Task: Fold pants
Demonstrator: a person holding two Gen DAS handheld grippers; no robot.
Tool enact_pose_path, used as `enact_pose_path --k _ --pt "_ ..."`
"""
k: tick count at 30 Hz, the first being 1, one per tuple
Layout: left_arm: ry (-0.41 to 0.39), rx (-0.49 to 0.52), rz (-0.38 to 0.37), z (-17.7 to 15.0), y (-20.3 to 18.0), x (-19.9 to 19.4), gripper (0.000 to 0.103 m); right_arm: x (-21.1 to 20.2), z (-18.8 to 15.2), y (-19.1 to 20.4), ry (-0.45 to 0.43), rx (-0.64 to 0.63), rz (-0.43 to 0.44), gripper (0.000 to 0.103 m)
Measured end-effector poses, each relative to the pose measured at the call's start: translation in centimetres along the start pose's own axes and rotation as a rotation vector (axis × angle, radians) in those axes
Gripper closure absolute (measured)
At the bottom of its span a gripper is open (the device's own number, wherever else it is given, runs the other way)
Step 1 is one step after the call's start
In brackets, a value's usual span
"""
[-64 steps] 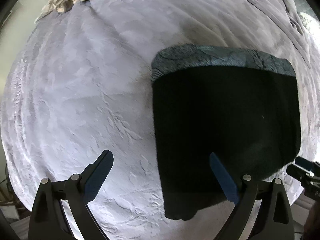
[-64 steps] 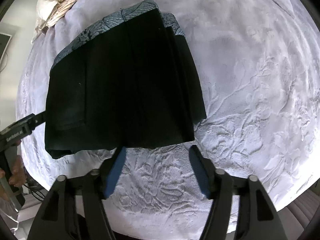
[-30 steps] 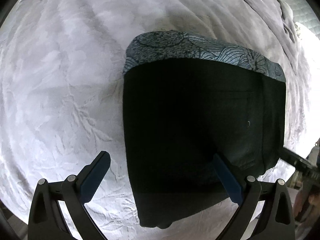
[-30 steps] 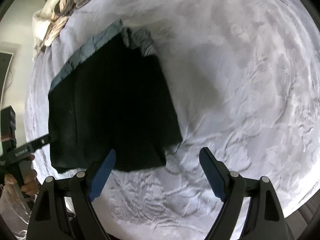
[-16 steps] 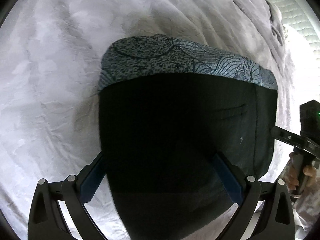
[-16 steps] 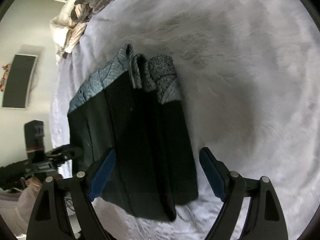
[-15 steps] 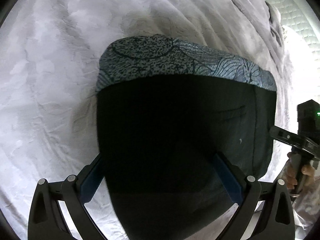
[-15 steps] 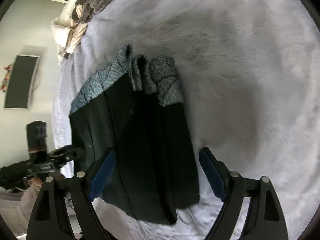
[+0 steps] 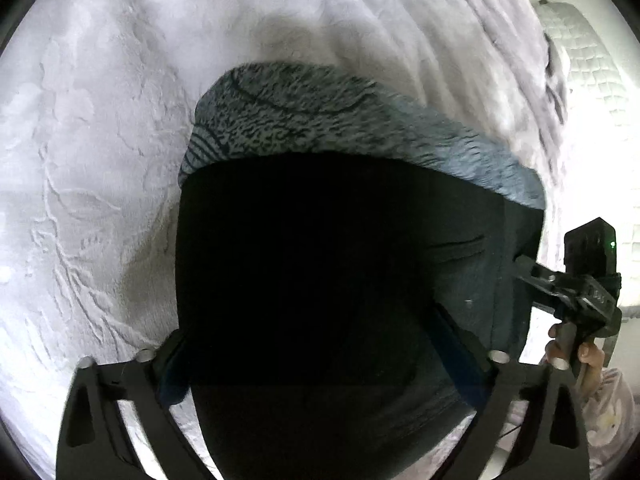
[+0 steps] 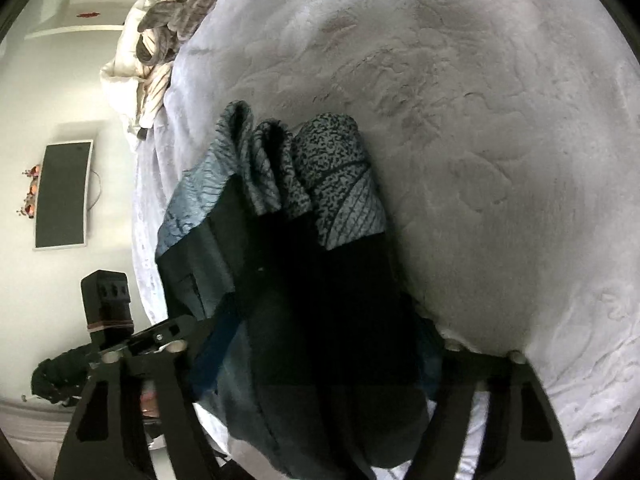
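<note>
The left tool (image 9: 316,364) reaches steeply down over the near end of the folded pants (image 9: 320,272). Its two blue-padded fingers (image 9: 456,356) stand on either side of the dark bundle, and the jaws have just been closing with the cloth between them; whether the pads already press on it I cannot tell, since the black fabric swallows their edges.

The right tool (image 10: 320,360) straddles the same bundle from the other side, seen end-on in its own view. Its jaws have also just been closing around the stacked layers, the left pad (image 10: 212,352) lying against the fabric; a firm grip cannot be confirmed. In the left wrist view this tool pokes its tip at the right edge of the pants, with the person's hand (image 9: 580,352) gripping its handle.

The pants lie folded into a thick packet on the bed (image 10: 500,140), the grey-blue patterned waistband (image 10: 340,184) at the far end, rolled in three humps. A pale embossed bedspread (image 9: 88,184) covers the bed. Crumpled striped bedding (image 10: 160,40) sits at the far corner, and a dark screen (image 10: 62,194) hangs on the wall beyond.
</note>
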State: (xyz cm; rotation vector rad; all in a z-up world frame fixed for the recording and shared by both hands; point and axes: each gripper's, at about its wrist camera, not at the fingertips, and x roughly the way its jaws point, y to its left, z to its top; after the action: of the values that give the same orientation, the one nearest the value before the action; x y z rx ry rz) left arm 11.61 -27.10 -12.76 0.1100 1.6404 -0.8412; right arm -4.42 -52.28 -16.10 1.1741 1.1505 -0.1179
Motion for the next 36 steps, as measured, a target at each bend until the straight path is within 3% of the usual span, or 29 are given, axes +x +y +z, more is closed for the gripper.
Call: enact_pose_path --k 4,7,17,26,36 --pt "-0.042 0.027 -0.006 -0.3 -1.1 -1.5 0.034 -0.8 -0.4 0.8 -0.015 -0.029 -0.003 0.047" --pt "-0.051 0.015 -0.03 -0.4 -0.9 -2.3 0.04 -1.2 -0.7 0.8 -0.019 -0.014 0.017 0.05" --pt "-0.087 0.095 -0.007 -2.1 -2.0 -6.5 0.042 -2.9 -2.0 2.9 -0.025 0.036 0.065 0.054" --pt "-0.091 0.102 0.009 -5.7 0.4 -10.9 0.042 -2.6 -5.8 7.0 -0.015 0.038 0.089 0.055" --pt "-0.078 0.055 0.051 -9.9 6.3 -15.0 0.042 2.3 -12.0 11.5 0.039 0.066 0.128 0.055"
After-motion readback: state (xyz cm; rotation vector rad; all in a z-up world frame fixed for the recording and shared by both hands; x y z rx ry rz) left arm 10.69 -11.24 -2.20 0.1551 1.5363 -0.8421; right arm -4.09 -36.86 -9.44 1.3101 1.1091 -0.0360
